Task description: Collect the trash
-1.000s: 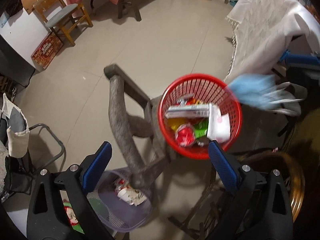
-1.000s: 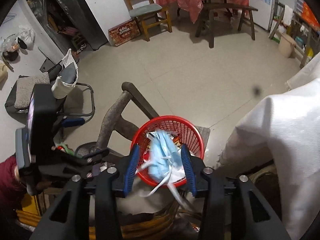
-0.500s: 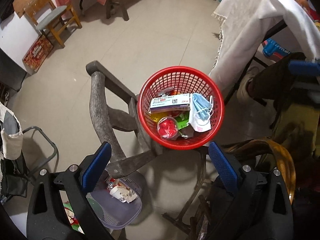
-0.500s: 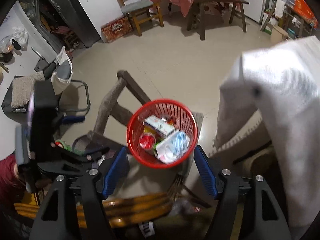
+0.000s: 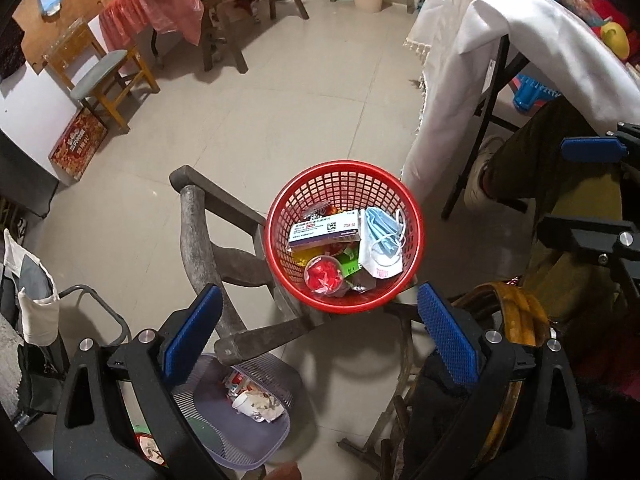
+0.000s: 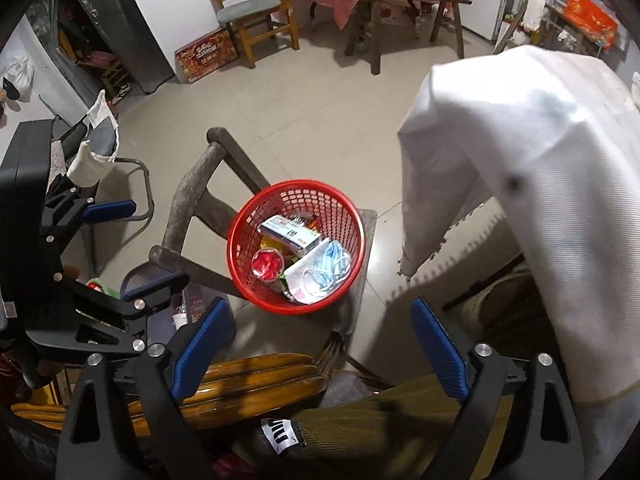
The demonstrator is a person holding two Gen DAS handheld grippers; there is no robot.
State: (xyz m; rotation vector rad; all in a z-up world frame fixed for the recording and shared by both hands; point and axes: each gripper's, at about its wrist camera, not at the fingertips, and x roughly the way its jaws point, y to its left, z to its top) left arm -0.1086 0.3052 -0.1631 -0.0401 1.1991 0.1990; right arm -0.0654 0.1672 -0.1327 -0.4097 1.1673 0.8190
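Left wrist view, centre of frame: red basket (image 5: 344,236) seated on a weathered wooden chair (image 5: 196,232). Contents: blue face mask (image 5: 385,229) at the right side of the basket, lying on white paper (image 5: 378,264); white medicine box (image 5: 325,233) at the middle; red-topped cup (image 5: 323,278) at the lower middle; green and yellow wrappers under these.
Lower left of frame: grey mesh bin (image 5: 248,408) on the floor, crumpled paper inside.
Upper right: white cloth (image 5: 472,60) draped over a table.
Upper left: wooden chair with a grey seat (image 5: 100,76); red cardboard box (image 5: 78,146) on the floor just below it.
Bottom of frame: left gripper (image 5: 320,340), jaws spread wide, nothing between them, basket above them in frame.

Right wrist view, centre: same basket (image 6: 296,246), mask (image 6: 330,264) at its lower right inside.
Bottom of frame: right gripper (image 6: 320,348), jaws have just been opening and stand wide apart, nothing between them; mask lies free in the basket.
Left edge: left gripper (image 6: 120,240), seen from the side.
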